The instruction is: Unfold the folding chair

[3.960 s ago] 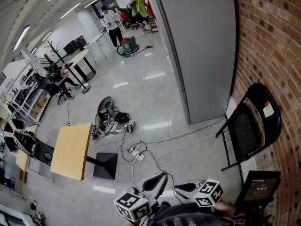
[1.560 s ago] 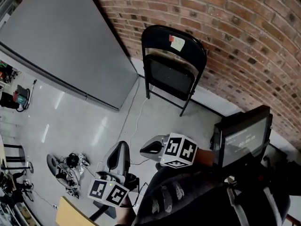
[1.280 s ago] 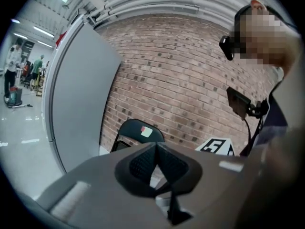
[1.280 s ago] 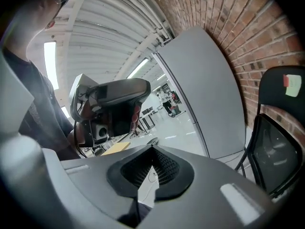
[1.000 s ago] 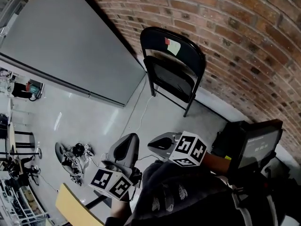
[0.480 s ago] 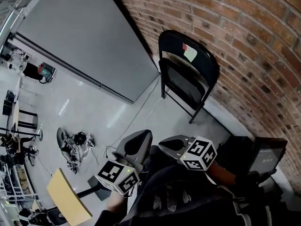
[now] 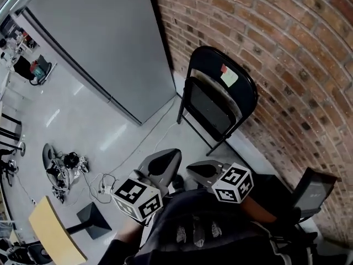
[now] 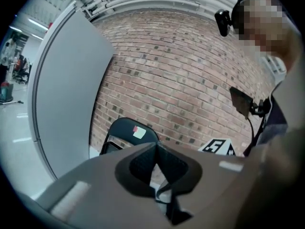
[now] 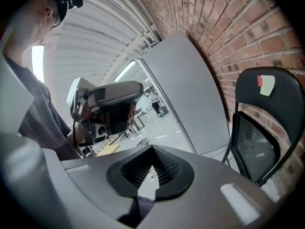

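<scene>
The folding chair (image 7: 212, 112) is standing folded on the pale floor (image 7: 83, 120), its black seat lying flat up against its rounded backrest and its legs drawn close together; it is sitting close against the brick wall (image 7: 287, 65), which is running behind it. A small pale label (image 7: 229, 78) with a red tab is sticking to the top of the chair's backrest. To the chair's left a tall grey panel (image 7: 105, 43) is standing, its near edge coming close to the chair's frame. A thin light cable (image 7: 140, 148) is trailing over the floor from beside the chair's feet toward a tangle of leads well away from it.

In front of the chair and well apart from it, the left gripper (image 8: 156, 149) is pointing toward the chair with its jaws pressed together and nothing between them; just beside it, and a little closer to the chair's right side, the right gripper (image 9: 152, 151) is doing the same, its jaws pressed together on nothing. Neither one is touching the chair; the person's dark sleeves (image 7: 209, 231) are showing below them. Off to the chair's right, near the wall, a dark screen (image 7: 311, 192) is tilting on a stand; far from the chair, beyond the leads, a wooden tabletop (image 7: 52, 236) is standing on a black base.
</scene>
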